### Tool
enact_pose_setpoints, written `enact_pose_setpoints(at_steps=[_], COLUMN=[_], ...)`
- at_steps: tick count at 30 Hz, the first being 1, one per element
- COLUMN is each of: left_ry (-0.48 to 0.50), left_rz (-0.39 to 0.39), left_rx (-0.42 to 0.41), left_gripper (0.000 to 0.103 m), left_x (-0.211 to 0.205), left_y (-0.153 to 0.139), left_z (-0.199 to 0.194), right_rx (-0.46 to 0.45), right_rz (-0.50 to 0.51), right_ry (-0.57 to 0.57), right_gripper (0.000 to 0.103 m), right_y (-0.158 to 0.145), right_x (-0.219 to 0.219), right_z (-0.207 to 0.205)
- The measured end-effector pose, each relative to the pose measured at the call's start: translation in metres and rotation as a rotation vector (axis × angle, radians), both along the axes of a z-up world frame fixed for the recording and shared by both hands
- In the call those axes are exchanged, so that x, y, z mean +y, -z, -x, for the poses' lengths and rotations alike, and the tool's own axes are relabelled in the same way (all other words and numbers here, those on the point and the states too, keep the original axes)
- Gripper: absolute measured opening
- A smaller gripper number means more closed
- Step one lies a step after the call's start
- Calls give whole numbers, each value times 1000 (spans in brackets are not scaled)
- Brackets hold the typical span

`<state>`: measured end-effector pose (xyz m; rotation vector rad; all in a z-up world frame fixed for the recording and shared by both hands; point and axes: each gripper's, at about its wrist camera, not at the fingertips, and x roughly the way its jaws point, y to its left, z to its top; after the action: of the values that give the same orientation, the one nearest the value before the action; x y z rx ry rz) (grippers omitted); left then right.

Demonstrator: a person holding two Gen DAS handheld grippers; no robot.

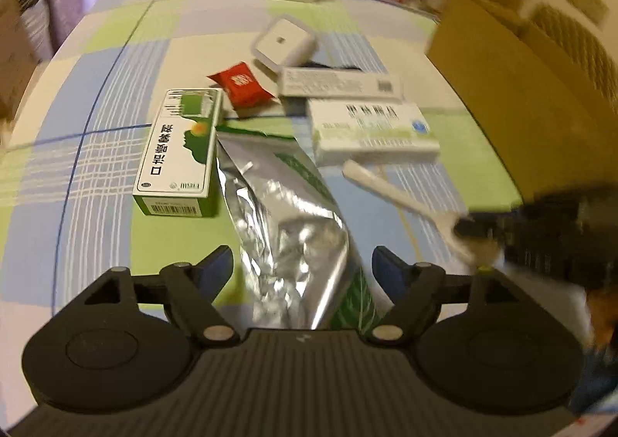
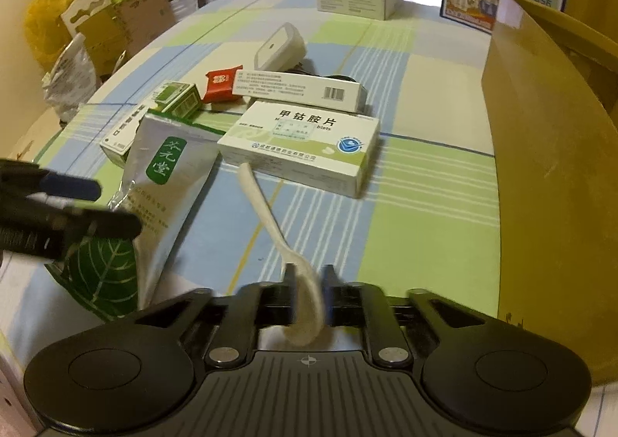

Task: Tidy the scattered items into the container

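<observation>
Right gripper [image 2: 309, 278] has its jaws pinched on the bowl of the white spoon [image 2: 266, 213], handle pointing at the white box [image 2: 299, 141] reading 甲钴胺片. Left gripper [image 1: 303, 261] gapes wide over the foil pouch [image 1: 286, 221]. Only the right view shows its front: 谷元堂. The cardboard box [image 2: 540, 151] stands right.

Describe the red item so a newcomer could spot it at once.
Start at the checked tablecloth and find the cluster of medicine boxes at its middle. Between the green-and-white box and the long white barcoded box lies a small red packet, the only red, soft-wrapped thing there.
</observation>
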<state>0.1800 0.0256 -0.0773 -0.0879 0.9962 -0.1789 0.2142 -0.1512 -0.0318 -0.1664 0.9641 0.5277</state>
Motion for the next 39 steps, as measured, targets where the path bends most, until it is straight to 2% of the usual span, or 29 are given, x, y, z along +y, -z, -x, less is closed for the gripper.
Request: enact_pose_setpoints(at_steps=[1,2,10,12,15,16,18,22,24,28,30,32,34,39], left_ry=[-21,-38,2,17,46,58,74,67,44,43,35,18,-2,-15], left_rz=[9,7,-33,-31,-37,-35,-17,-4,-33,-59,-54,-36,-14,2], left_rx=[8,17,34,24,22,23,25,19,16,10,16,22,24,18], left_gripper=[75,75,68,60,56,55,54,57,67,69,69,69,69,69], left_x=[1,0,-7,-8,-9,-9,-8,-5,-6,-11,-10,-8,-4,-1], left_y=[2,5,19,18,15,14,14,14,15,17,18,19,19,19], left_z=[-4,-8,-14,-13,-7,-4,1,5,3,1,0,-2,-3,-4], right_rx=[-3,-4,-13,-21,-25,-16,-6,18,16,19,2,-34,-89,-160], right_rz=[-5,-9,61,82,99,91,78,53,40,31,40,76,114,154], right_ry=[-1,-2,-56,-78,-102,-97,-86,-108,-130,-130,-137,-155,-189,-271], right_gripper=[51,54,54,54,54,51,35,31,26,24,27,47,57,57], right_y=[0,-1,6,8,10,10,9,6,4,5,6,6,6,9], right_x=[-1,-2,5,7,6,5,3,5,9,9,9,12,16,20], right_z=[0,1,1,3,5,4,2,6,8,7,8,11,15,22])
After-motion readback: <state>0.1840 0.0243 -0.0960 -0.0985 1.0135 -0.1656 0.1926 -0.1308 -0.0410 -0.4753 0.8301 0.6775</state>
